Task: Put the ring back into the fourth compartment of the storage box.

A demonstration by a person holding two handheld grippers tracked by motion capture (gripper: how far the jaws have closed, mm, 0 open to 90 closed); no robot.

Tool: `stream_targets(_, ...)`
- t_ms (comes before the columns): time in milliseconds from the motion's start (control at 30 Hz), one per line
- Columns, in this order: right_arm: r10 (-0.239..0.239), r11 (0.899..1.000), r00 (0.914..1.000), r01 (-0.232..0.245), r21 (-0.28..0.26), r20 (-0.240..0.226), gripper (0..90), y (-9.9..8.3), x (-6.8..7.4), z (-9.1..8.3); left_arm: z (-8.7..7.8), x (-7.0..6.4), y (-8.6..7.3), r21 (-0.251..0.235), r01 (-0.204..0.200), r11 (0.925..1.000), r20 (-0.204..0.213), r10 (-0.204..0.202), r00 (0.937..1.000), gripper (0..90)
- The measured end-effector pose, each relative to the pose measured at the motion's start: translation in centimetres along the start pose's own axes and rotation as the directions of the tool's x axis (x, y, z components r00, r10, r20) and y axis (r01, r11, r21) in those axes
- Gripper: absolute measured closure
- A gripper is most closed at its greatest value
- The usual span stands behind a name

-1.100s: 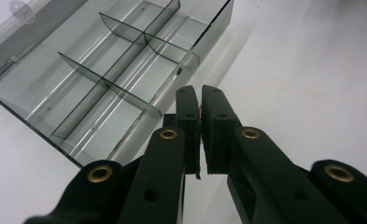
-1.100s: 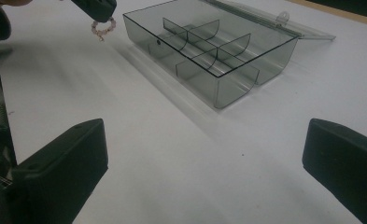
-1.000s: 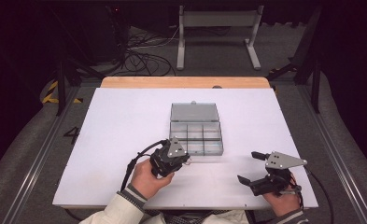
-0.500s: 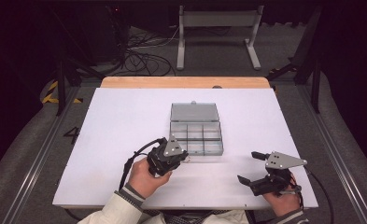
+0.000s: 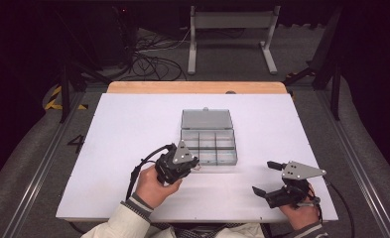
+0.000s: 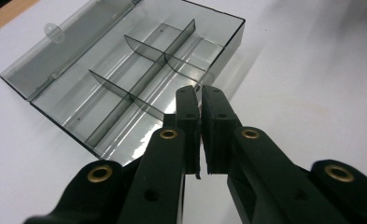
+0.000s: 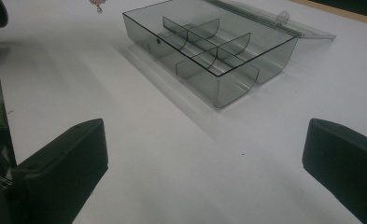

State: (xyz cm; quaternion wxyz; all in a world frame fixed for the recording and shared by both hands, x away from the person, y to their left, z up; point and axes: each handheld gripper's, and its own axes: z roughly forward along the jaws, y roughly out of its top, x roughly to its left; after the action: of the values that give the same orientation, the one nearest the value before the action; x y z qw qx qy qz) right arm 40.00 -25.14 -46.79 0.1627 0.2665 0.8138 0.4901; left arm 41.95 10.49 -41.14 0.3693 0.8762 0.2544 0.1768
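Observation:
A clear grey compartment box (image 5: pixel 210 146) lies mid-table with its lid (image 5: pixel 206 119) folded open behind it; the compartments look empty. My left gripper (image 5: pixel 196 163) hovers at the box's front left corner. In the left gripper view that gripper (image 6: pixel 201 100) points over the box (image 6: pixel 139 84), jaws pressed together on a small thin piece (image 6: pixel 197 173) that hangs below the pads. The same small piece (image 7: pixel 98 8) dangles at the top left of the right gripper view. My right gripper (image 5: pixel 262 176) rests near the front right edge, jaws wide open and empty, facing the box (image 7: pixel 209 42).
The white table top (image 5: pixel 133 129) is bordered by a wooden strip (image 5: pixel 197 88) along its far edge. Beyond it are a metal stand (image 5: pixel 232 29) and cables (image 5: pixel 148 59) on the floor. The person's sleeves come in at the bottom.
The left hand has shifted very slightly to the left, jaws still pressed together. The right gripper and the box have not moved.

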Motion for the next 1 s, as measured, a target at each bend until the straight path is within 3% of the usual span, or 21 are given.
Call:
stream_targets(400, 0.002, 1.0, 1.0, -0.002, 0.001, 0.0, 0.7, 0.0, 0.0, 0.0, -0.5, 1.9, 0.6, -0.035, 0.062, 0.9975, -0.02, -0.063, 0.9978, 86.3)
stream_targets(700, 0.003, 1.0, 1.0, -0.003, 0.001, 0.001, 0.7, 0.0, 0.0, 0.0, -0.3, 3.3, 0.6, -0.049, 0.118, 0.9918, -0.035, -0.12, 0.9922, 86.2)
stream_targets(1000, 0.004, 1.0, 1.0, -0.004, 0.002, 0.001, 0.7, 0.0, 0.0, 0.1, 0.8, 4.5, 0.5, -0.041, 0.202, 0.9785, -0.046, -0.204, 0.978, 86.2)
